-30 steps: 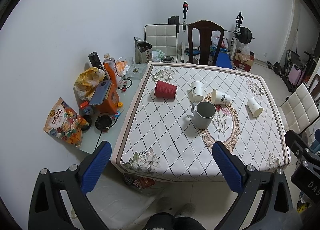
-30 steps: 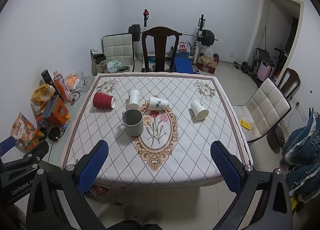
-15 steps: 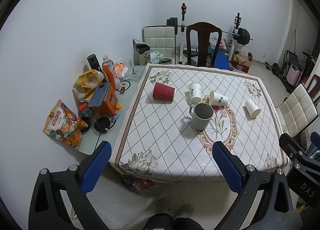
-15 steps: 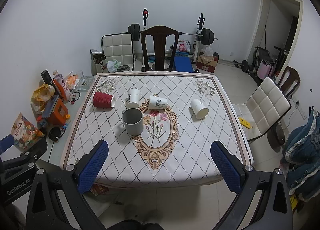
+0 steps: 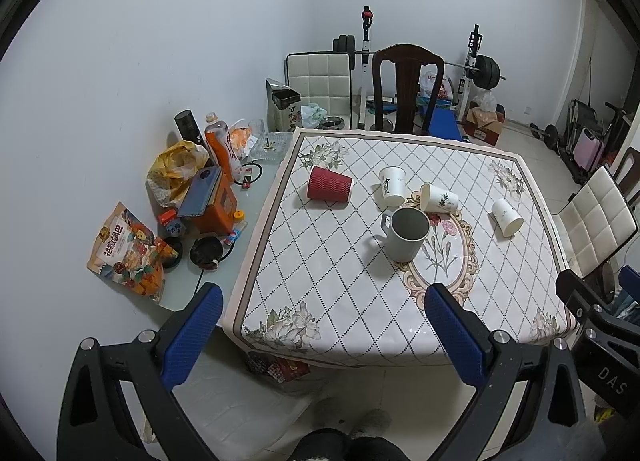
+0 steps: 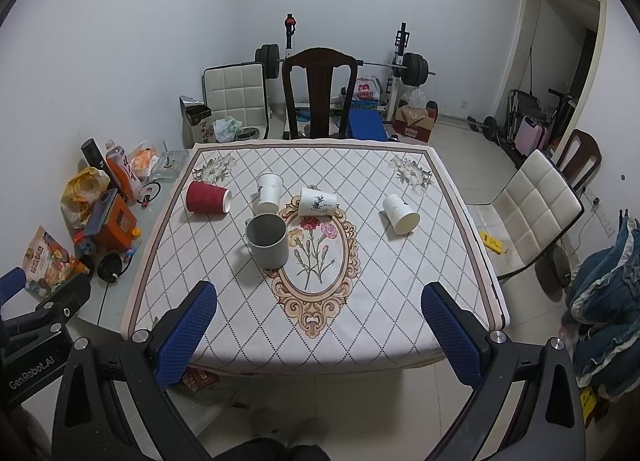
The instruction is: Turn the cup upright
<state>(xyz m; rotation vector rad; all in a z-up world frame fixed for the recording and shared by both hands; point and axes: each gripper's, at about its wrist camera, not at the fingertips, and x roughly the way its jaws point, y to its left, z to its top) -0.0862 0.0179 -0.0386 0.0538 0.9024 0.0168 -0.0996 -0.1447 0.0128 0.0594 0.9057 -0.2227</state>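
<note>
Versus one second ago: both views sit slightly further back and higher, so the counter (image 6: 460,261) looks a bit smaller and lower in frame; cups unchanged in place. Left gripper (image 5: 320,337) has its blue fingers (image 5: 192,335) wide apart, holding nothing, hovering off the near counter edge. Right gripper (image 6: 318,335) likewise: fingers (image 6: 186,333) wide apart, empty, off the near edge.

Cups, left to right, five in all. One red ribbed paper cup (image 6: 208,197) on its side near the far left corner, mouth toward the right. One white paper cup (image 6: 269,192) standing upside down, base up, dark mark on its side unreadable. One grey mug (image 6: 267,240) upright, handle to the left, nearest the grippers, touching the oval flower medallion (image 6: 316,257). One white paper cup with plant print (image 6: 318,201) on its side, just right of the upside-down one. One plain white paper cup (image 6: 401,214) on its side, well apart to the right.

Writing: snack bag (image 5: 128,249) on the side ledge carries large Chinese characters; the left gripper body in the right view reads "GenRobot.AI" (image 6: 32,373); the right gripper body in the left view reads "DAS" (image 5: 610,379). One orange drink bottle (image 5: 220,149), label unreadable.
</note>
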